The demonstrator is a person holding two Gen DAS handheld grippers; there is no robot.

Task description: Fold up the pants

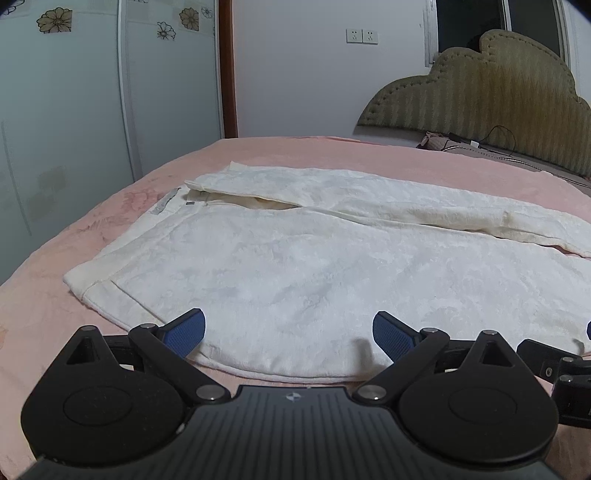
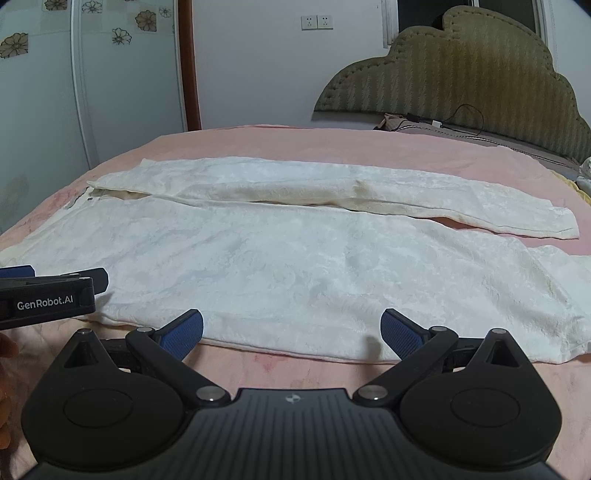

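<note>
Nearest, the left gripper (image 1: pixel 288 334) and the right gripper (image 2: pixel 291 332) are both spread wide with nothing between the blue pads (image 1: pixel 186 332), and each one hovers at the near edge of the white pants (image 2: pixel 277 258). The pants lie flat on the pink bed cover (image 2: pixel 258 140), with the waist to the left and the two legs stretching to the right, the far leg slightly apart at its end. Behind the bed stand the olive headboard (image 2: pixel 461 74) and a white wall with two sockets (image 2: pixel 317 22).
</note>
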